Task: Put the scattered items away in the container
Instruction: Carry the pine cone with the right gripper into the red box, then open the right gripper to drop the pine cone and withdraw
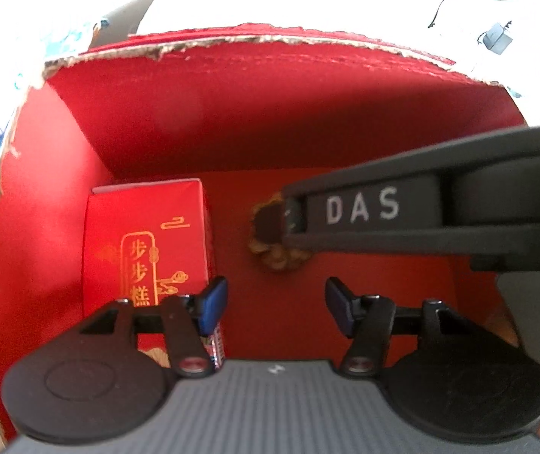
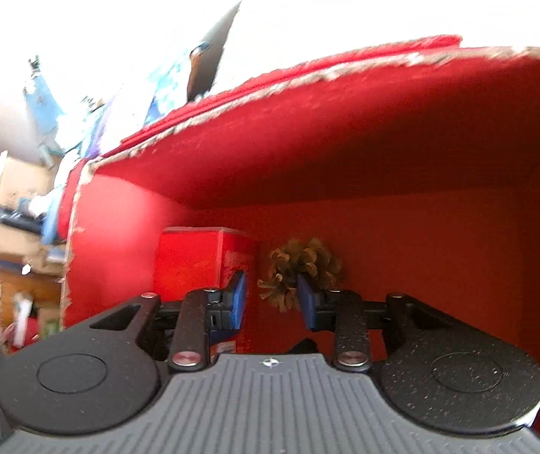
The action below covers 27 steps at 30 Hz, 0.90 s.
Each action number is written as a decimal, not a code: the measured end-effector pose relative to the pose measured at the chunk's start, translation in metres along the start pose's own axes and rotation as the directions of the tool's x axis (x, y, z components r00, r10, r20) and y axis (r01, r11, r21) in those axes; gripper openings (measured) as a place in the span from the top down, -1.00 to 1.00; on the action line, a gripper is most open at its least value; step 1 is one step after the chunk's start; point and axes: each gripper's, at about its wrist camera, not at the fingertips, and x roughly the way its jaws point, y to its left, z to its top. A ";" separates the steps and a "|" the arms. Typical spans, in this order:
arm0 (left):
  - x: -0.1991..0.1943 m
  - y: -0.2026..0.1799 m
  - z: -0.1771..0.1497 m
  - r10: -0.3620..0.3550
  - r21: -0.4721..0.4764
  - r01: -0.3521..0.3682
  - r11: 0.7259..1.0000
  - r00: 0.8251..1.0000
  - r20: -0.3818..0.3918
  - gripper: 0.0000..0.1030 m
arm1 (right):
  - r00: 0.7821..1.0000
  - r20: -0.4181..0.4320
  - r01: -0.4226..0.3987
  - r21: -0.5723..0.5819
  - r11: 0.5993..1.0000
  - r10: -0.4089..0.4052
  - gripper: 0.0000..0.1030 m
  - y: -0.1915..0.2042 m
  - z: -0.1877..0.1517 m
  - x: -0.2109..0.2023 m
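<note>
Both grippers are inside the red box. Left gripper: jaws open, empty. Right gripper: jaws open around the pine cone without clamping it. The pine cone lies on the box floor, with a small red carton upright at its 9 o'clock.

The container is deep red inside, with a frayed pale tan edge along its torn rim, and the small carton in it is bright red with gold characters and cloud curls. The pine cone is dull golden brown. Both the left gripper and right gripper are speckled black with blue pads, and white letters DAS mark the black bar
</note>
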 end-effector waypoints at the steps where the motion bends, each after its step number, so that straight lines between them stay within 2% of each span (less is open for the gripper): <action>1: 0.000 0.001 -0.001 0.002 0.003 -0.002 1.000 1.000 0.002 -0.21 | 0.999 0.027 0.020 -0.008 1.000 -0.019 0.34 0.002 -0.001 -0.004; 5: -0.003 0.013 -0.008 0.002 0.000 -0.002 1.000 1.000 0.001 -0.21 | 0.993 0.083 0.091 -0.035 0.995 -0.088 0.34 0.001 -0.005 -0.018; 10: 0.005 0.003 -0.003 -0.003 -0.012 0.003 1.000 1.000 -0.024 -0.20 | 0.991 0.063 0.120 0.016 0.993 -0.121 0.34 -0.009 0.001 -0.028; 12: 0.020 -0.010 0.017 -0.001 -0.015 0.000 1.000 1.000 -0.031 -0.19 | 0.977 0.048 0.206 -0.013 0.978 -0.206 0.35 -0.012 0.005 -0.024; 14: 0.020 -0.009 0.017 0.001 -0.021 -0.001 1.000 0.999 -0.032 -0.18 | 0.956 0.031 0.291 -0.043 0.956 -0.290 0.34 -0.011 0.009 -0.019; 16: 0.017 -0.011 0.016 0.005 -0.020 -0.006 1.000 0.999 -0.032 -0.18 | 0.948 -0.017 0.317 -0.057 0.947 -0.318 0.35 -0.010 0.011 -0.009; 19: 0.018 -0.012 0.017 0.010 -0.016 -0.011 1.000 0.999 -0.034 -0.17 | 0.950 -0.095 0.292 -0.064 0.954 -0.298 0.39 -0.013 0.012 0.006; 22: 0.019 -0.014 0.016 0.013 -0.014 -0.014 1.000 0.999 -0.037 -0.17 | 0.958 -0.150 0.234 -0.079 0.969 -0.244 0.40 0.002 0.011 0.020; 26: 0.019 -0.017 0.015 0.012 -0.017 -0.013 1.000 0.999 -0.038 -0.17 | 0.973 -0.219 0.076 -0.025 0.997 -0.079 0.43 0.004 0.016 0.036; 27: 0.009 -0.023 0.015 0.011 -0.019 -0.012 1.000 0.999 -0.038 -0.17 | 0.974 -0.222 0.052 -0.015 0.999 -0.054 0.45 0.003 0.020 0.038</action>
